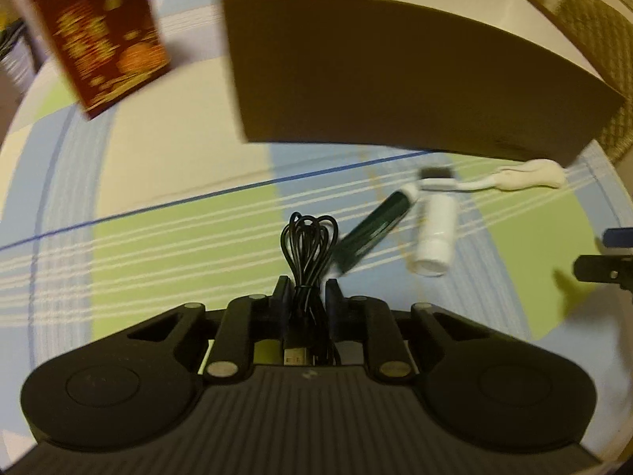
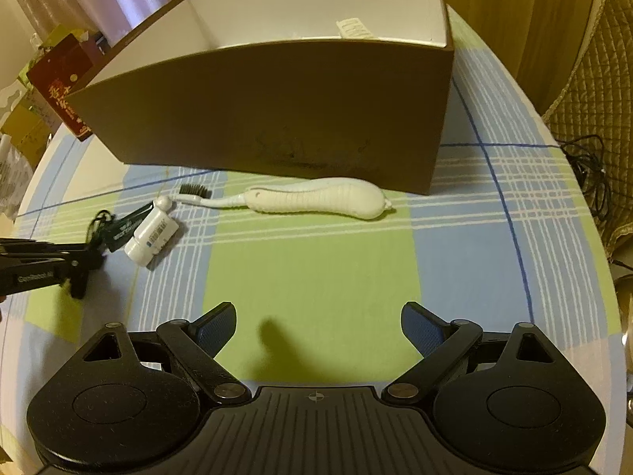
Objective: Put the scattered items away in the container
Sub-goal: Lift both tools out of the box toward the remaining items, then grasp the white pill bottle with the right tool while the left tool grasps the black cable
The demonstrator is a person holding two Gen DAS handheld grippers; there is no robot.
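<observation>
My left gripper (image 1: 308,289) is shut on a coiled black cable (image 1: 308,249), whose loops stick out past the fingertips above the checked tablecloth. Just right of it lie a dark green tube (image 1: 368,233) and a small white bottle (image 1: 435,233). A white toothbrush (image 2: 316,198) lies along the front of the brown cardboard box (image 2: 277,111), whose white inside is open at the top. My right gripper (image 2: 318,328) hovers open over a green patch of cloth, nothing between its fingers. In the right wrist view the left gripper (image 2: 85,265) shows at the left edge beside the bottle (image 2: 152,237).
A dark red carton (image 1: 103,35) with gold print stands left of the box. The round table's edge (image 2: 593,206) curves down the right side, with a quilted chair (image 2: 593,91) and loose black wires (image 2: 589,174) beyond it. Boxes and clutter (image 2: 27,118) sit past the left edge.
</observation>
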